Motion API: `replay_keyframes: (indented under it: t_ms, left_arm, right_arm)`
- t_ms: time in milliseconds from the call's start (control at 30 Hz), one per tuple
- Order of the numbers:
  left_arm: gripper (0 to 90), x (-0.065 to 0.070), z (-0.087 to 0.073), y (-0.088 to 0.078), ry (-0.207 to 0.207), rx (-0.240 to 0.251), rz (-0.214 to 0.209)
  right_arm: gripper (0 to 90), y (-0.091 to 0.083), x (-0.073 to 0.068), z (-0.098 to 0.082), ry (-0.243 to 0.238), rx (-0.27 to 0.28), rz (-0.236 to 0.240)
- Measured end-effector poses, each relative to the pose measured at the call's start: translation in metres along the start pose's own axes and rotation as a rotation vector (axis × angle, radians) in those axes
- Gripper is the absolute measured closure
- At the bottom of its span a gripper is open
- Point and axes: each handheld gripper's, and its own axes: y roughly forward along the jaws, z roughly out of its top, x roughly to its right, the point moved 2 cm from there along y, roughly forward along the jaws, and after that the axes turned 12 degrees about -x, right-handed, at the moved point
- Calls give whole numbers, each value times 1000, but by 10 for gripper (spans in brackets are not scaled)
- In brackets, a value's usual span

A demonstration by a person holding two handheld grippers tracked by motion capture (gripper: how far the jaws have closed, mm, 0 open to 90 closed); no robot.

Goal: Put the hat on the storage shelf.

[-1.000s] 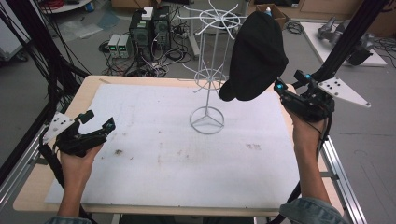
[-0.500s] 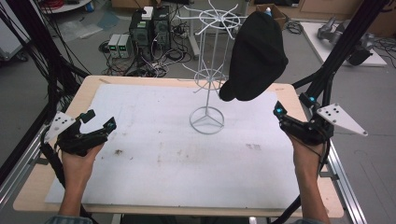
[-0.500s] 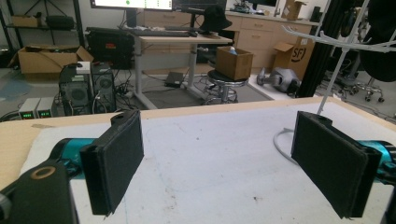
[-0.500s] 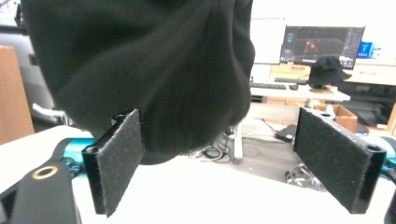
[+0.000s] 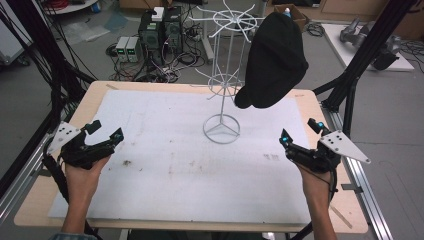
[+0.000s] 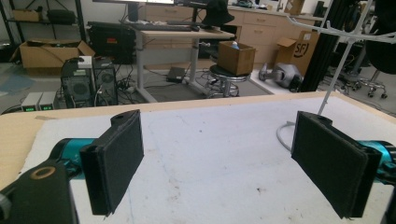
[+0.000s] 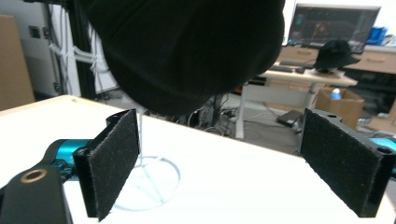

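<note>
White foam sheet [image 5: 165, 180] covers the wooden table [image 5: 35, 205], and on it, at centre, stands the wire hat rack [image 5: 221, 131], its post upright. Black cap [image 5: 274, 59] hangs from a rack arm on the right side of the post, its long axis running top to bottom and its lower edge clear of the sheet.

From your right gripper [image 5: 300, 136] the cap lies at about 11 o'clock and well above; in the right gripper view it hangs overhead [image 7: 187, 51], ahead of the pads and apart from them. That gripper's jaws have just been opening and now stand wide, with nothing between them.

From your left gripper [image 5: 106, 131] the cap lies at roughly 2 o'clock, well apart across the sheet, with the rack post between. Its jaws also stand wide and empty, as the left gripper view [image 6: 215, 158] shows.

Your right hand is the nearer one, so any further handling of the cap would likely fall to it.
</note>
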Motion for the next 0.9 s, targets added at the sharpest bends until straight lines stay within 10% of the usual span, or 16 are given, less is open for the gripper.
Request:
replay_keyframes:
  t_ms: [900]
  left_arm:
    - [171,10,-4,8,40,-34,-4]
  right_arm:
    - [120,4,-8,-32,29,-60,17]
